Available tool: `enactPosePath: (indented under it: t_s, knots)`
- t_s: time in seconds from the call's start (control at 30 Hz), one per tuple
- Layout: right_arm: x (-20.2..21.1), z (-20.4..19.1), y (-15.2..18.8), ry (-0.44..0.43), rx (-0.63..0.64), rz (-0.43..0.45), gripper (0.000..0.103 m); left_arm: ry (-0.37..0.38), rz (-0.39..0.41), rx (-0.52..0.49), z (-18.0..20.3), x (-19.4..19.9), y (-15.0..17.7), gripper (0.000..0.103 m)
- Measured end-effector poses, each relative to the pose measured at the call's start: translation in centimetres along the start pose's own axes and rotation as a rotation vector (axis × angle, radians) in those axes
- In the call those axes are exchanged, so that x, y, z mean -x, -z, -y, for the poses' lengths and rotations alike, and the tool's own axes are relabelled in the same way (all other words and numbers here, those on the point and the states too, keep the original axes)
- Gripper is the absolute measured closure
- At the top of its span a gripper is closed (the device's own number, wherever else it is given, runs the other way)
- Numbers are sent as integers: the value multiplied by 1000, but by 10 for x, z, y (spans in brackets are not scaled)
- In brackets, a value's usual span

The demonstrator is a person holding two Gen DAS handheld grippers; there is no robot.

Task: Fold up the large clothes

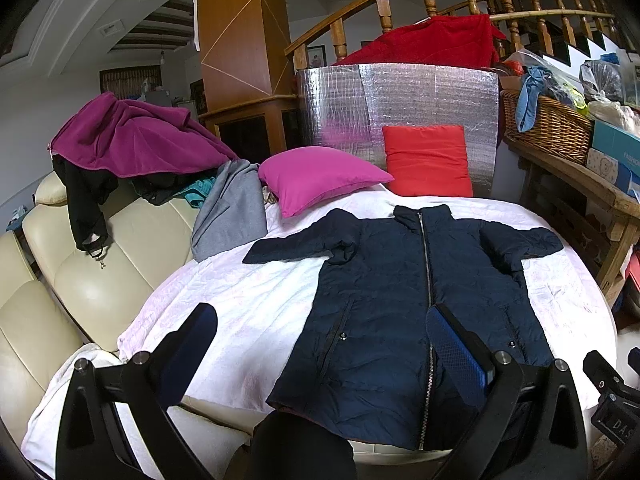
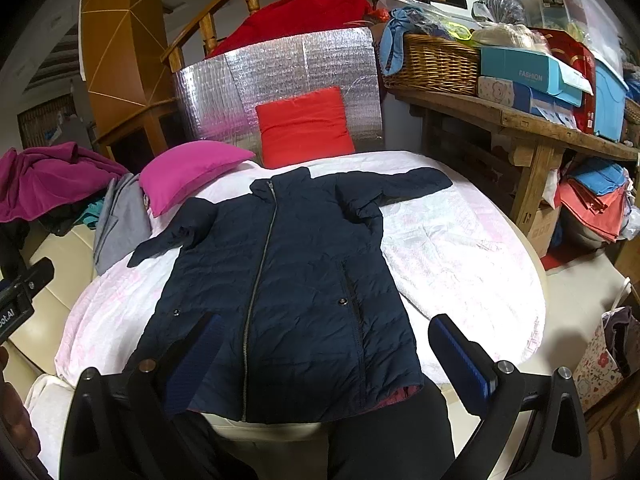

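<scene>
A long navy quilted coat [image 1: 384, 312] [image 2: 280, 280] lies flat and zipped on a round table with a white cloth [image 1: 248, 304] [image 2: 460, 248], collar far, hem at the near edge, both sleeves spread sideways. My left gripper [image 1: 324, 332] hovers open above the near left part of the coat, its right finger over the zip and its left finger over bare cloth. My right gripper [image 2: 326, 340] hangs open over the coat's lower right part, with nothing between its fingers. Each gripper's body shows at the edge of the other's view.
A magenta pillow [image 1: 320, 176] and a red pillow [image 1: 428, 160] sit at the table's far side against a silver foil panel [image 1: 400, 100]. A cream sofa [image 1: 92, 272] with piled clothes [image 1: 132, 136] is on the left. A wooden bench [image 2: 520, 120] with a basket and boxes stands right.
</scene>
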State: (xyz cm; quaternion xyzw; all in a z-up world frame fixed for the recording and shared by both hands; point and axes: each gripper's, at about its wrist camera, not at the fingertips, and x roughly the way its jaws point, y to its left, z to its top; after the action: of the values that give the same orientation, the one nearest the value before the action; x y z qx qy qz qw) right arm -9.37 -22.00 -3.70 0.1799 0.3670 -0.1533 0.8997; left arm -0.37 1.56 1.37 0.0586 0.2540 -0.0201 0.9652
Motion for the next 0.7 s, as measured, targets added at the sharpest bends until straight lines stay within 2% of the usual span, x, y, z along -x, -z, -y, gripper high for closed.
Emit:
enactPosePath:
  t_s: [0.43, 0.7]
  knots:
    - [-4, 1, -4, 4, -5, 1, 0, -4, -10, 0, -3, -8, 4, 0]
    - [-23, 8, -25, 19, -28, 3, 0, -18, -37, -2, -1, -33, -1, 0]
